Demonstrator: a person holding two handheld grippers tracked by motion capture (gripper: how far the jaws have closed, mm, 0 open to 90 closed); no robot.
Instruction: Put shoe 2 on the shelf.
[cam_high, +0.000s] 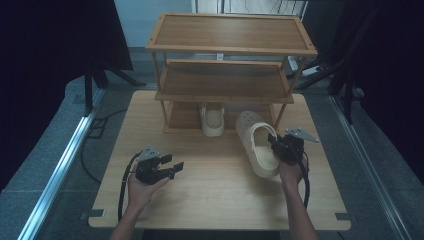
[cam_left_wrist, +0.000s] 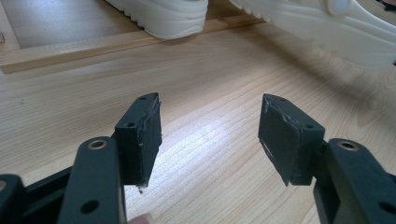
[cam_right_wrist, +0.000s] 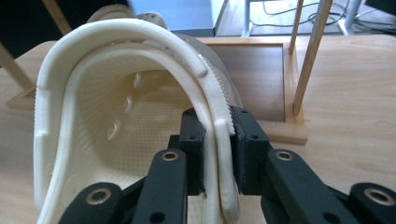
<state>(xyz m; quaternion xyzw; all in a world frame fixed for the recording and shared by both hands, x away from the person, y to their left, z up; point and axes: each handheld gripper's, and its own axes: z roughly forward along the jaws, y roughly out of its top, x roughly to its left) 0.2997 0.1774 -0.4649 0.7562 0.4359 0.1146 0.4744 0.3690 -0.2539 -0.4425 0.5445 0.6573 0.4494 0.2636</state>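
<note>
One overhead camera, two riding on the grippers

The high view looks forward and down over the table (cam_high: 210, 200); both gripper views sit low and close, sharing the clog (cam_high: 257, 142) toward 12 and 1 o'clock with it.

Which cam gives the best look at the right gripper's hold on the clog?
Right gripper view: the right gripper has its pads clamped on the clog at its side wall and heel strap, one inside, one outside. High view shows that gripper at the clog's heel end, contact unclear. Left gripper view catches the clog's sole edge.
</note>
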